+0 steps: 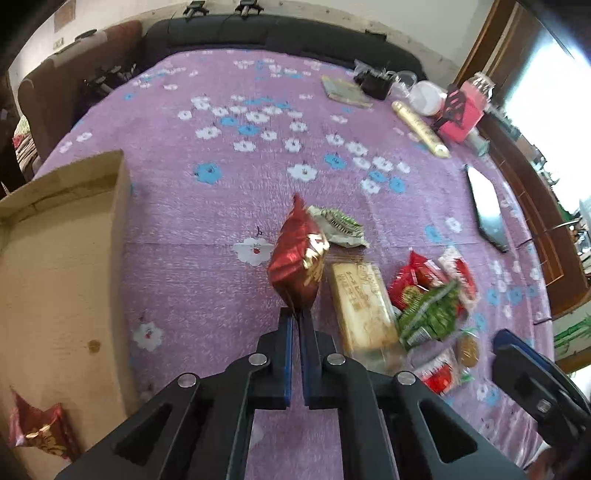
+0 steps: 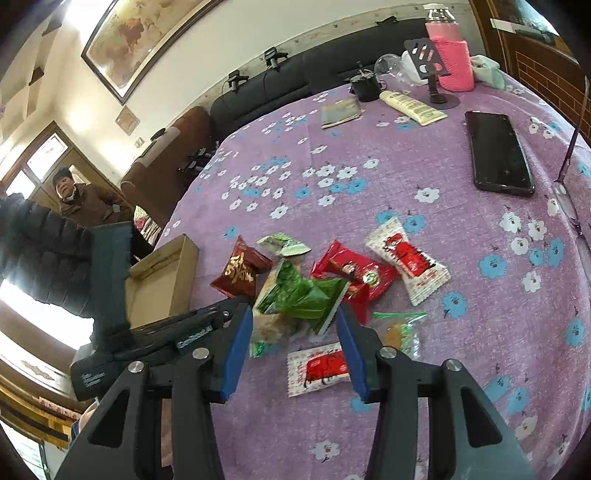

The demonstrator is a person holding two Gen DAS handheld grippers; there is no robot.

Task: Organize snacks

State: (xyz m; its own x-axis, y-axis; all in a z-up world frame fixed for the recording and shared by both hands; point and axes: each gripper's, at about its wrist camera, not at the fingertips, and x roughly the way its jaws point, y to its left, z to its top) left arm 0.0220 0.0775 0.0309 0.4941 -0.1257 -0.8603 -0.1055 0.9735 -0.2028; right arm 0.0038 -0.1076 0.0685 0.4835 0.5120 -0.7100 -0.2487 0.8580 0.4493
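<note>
My left gripper (image 1: 295, 314) is shut on the lower edge of a dark red snack packet (image 1: 299, 258), which stands up off the purple flowered tablecloth (image 1: 207, 258). An open cardboard box (image 1: 62, 266) lies to its left, with another dark red packet (image 1: 37, 432) inside. My right gripper (image 2: 293, 317) is shut on a green packet (image 2: 306, 295), held a little above the pile. Under and around it lie a tan biscuit pack (image 1: 362, 310), a red packet (image 2: 351, 273), two white-and-red packets (image 2: 406, 262) (image 2: 317, 369) and a green-and-white wrapper (image 2: 284, 245).
A black phone (image 2: 498, 155), glasses (image 2: 569, 184), a cream tube (image 2: 410, 105), a booklet (image 2: 340, 112), a pink bottle (image 2: 450, 55) and a small stand (image 2: 432, 59) sit at the table's far side. A person (image 2: 85, 199) stands beyond the box. A dark sofa (image 1: 280, 33) lines the wall.
</note>
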